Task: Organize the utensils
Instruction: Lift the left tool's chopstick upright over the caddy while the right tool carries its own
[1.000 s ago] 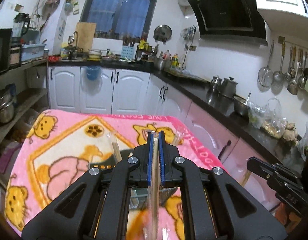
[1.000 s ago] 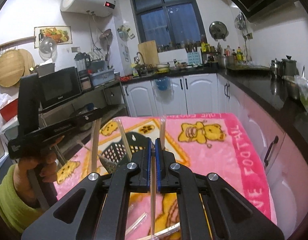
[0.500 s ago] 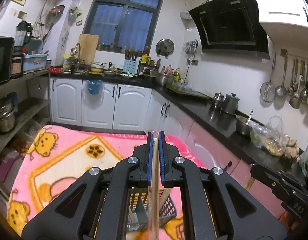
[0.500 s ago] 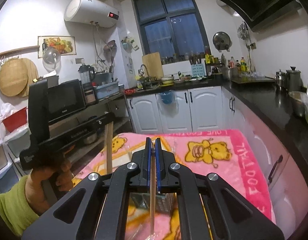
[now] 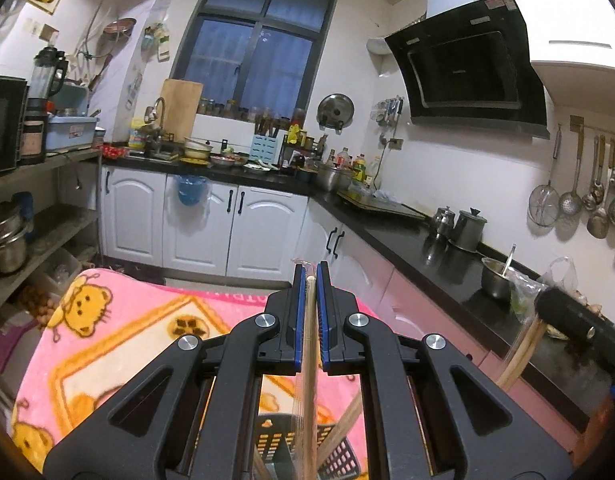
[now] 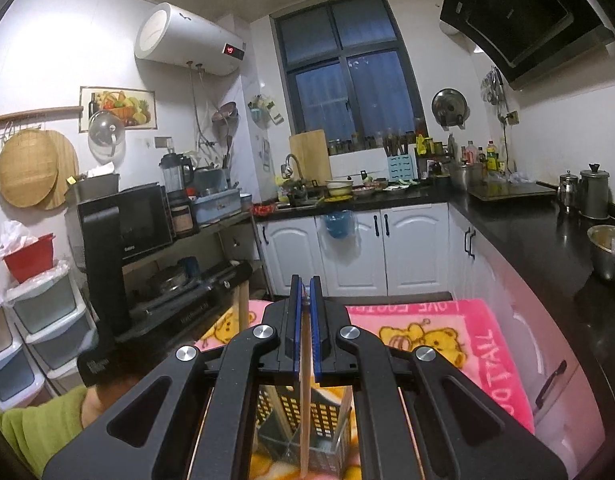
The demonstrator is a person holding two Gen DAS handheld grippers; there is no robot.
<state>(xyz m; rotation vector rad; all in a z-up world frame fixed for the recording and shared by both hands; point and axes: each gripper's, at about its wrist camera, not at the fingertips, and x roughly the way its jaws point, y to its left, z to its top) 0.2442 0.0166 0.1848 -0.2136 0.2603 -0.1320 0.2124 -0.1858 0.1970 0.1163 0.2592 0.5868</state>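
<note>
My left gripper point(image 5: 311, 276) is shut on a pale wooden chopstick point(image 5: 308, 380) in a clear sleeve, which hangs down between the blue pads. Under it stands a black perforated utensil basket point(image 5: 343, 460) with another stick leaning in it. My right gripper point(image 6: 303, 284) is shut on a second chopstick point(image 6: 305, 400), whose lower end hangs over the same basket point(image 6: 327, 412). In the right wrist view the left gripper point(image 6: 243, 272) shows at the left with its chopstick point(image 6: 242, 308). In the left wrist view the right gripper point(image 5: 547, 304) shows at the right with its chopstick point(image 5: 519, 360).
A pink cartoon blanket point(image 5: 119, 344) covers the table beneath the basket. A black counter point(image 5: 427, 248) with pots runs along the right wall. Open shelves point(image 5: 35, 216) stand at the left. A hand in a green sleeve point(image 6: 39, 420) holds the left gripper.
Both grippers have risen with their chopsticks still clamped. The table and basket have dropped lower in both views, and more of the kitchen walls shows.
</note>
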